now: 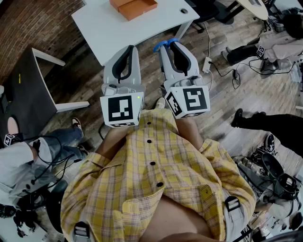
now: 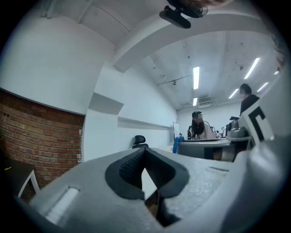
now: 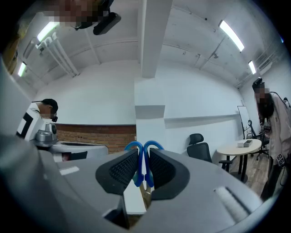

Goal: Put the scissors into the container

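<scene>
Blue-handled scissors [image 1: 163, 44] stick out between the jaws of my right gripper [image 1: 169, 46], which is shut on them; the handle loops [image 3: 142, 157] show between its pads and the blades are hidden. My left gripper [image 1: 131, 48] is held beside it, fingertips together with nothing between them [image 2: 144, 153]. Both are raised close to the person's chest, short of the white table [image 1: 106, 28]. An orange open box [image 1: 133, 6], the container, sits on that table at the far edge of the head view.
A black chair [image 1: 26, 90] stands to the left. Seated people, cables [image 1: 222, 71] and gear lie on the wooden floor to the right and lower left. An office chair [image 3: 198, 146] and round table [image 3: 239, 147] stand further off.
</scene>
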`<state>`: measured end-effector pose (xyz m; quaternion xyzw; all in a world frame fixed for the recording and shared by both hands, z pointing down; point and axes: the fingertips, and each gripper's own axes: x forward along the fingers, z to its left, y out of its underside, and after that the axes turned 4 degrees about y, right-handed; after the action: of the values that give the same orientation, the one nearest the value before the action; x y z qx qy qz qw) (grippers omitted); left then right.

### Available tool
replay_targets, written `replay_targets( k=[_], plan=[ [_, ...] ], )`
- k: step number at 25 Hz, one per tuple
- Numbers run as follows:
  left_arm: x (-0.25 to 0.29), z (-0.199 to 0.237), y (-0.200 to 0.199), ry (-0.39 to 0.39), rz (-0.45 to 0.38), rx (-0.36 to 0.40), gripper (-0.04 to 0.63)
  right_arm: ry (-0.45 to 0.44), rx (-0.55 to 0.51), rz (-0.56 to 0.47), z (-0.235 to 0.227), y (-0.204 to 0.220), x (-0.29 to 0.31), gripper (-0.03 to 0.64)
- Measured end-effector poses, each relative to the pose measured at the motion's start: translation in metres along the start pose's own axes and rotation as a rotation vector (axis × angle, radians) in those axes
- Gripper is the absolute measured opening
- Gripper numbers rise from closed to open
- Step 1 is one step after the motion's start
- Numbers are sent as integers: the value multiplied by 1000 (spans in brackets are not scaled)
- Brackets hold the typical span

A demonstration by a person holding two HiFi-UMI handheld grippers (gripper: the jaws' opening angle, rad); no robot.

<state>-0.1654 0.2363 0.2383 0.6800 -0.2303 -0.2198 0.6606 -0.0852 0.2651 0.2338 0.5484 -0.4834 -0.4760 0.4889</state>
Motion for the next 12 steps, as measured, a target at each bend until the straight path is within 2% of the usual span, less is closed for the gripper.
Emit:
replay_targets(
  k=[12],
  plan=[
    [26, -12, 0, -15, 0, -3, 2, -24, 8, -11, -25, -4, 10, 86]
  ],
)
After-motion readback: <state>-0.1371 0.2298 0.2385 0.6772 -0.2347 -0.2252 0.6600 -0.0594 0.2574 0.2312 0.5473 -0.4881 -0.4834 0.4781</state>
